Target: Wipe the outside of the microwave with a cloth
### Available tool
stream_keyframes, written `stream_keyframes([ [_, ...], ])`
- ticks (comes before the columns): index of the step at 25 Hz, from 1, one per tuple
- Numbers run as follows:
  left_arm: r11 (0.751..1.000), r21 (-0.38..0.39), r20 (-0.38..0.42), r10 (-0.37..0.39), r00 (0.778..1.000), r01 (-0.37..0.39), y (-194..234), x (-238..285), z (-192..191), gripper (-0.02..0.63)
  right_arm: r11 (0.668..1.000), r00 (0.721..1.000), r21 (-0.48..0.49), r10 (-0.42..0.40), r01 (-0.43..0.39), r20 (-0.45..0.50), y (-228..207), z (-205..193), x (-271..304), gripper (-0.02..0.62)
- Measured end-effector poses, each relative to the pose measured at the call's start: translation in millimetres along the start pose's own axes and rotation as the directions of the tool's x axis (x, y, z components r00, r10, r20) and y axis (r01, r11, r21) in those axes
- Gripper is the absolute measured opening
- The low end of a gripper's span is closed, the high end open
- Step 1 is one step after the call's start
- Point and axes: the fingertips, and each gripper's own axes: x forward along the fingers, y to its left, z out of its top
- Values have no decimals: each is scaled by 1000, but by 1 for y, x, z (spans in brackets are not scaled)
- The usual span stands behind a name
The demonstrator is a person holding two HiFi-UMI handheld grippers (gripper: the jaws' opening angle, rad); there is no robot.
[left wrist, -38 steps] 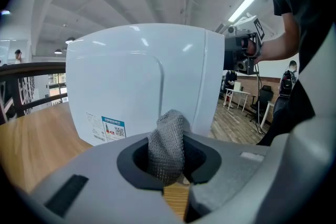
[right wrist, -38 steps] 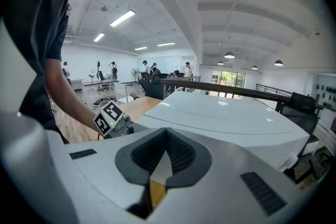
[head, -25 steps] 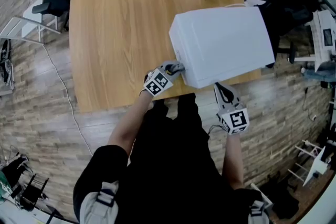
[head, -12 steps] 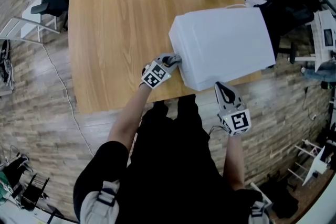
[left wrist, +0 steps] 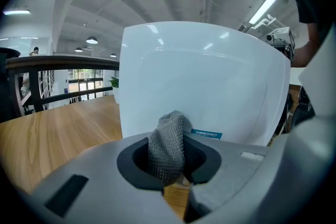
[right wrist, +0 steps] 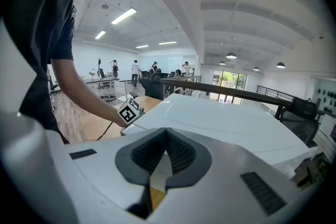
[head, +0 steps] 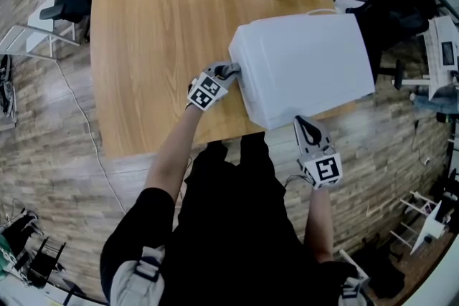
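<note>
Microwave (head: 305, 64) sits on the wooden table (head: 158, 46), near-right corner. Left gripper (head: 229, 71) is clamped on a grey cloth (left wrist: 167, 147), right up against the microwave's left side. Right gripper (head: 307, 128) hangs by its front edge, jaws together w/ nothing btwn.

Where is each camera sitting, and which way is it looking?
Head view: on the person's head, looking steeply down at the light wooden table and white box-shaped microwave; shows the person's body, left gripper and right gripper.
Left gripper view: on the left gripper, facing the microwave's side wall; its jaws pinch a grey knitted cloth.
Right gripper view: on the right gripper, looking across the microwave's top; jaws together, empty; the person's left forearm shows.
Shared: all three show the microwave.
</note>
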Motion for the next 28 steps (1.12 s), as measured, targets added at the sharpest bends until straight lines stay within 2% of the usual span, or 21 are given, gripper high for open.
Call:
stream_keyframes([
  [8,1000,-10,-12,18,1000,-18,24,6,1,48,1000,1000,3,13,-13,-19,1,-4,2,-2],
  [18,999,38,-44,38,998,-36,52,10,6,48,1000,999,12,22,-22,-38,3,-11,1,-1],
  [28,998,38,-49,61,997,-59,68,18,8,48,999,999,29,28,-28,-26,4,-11,2,-2],
])
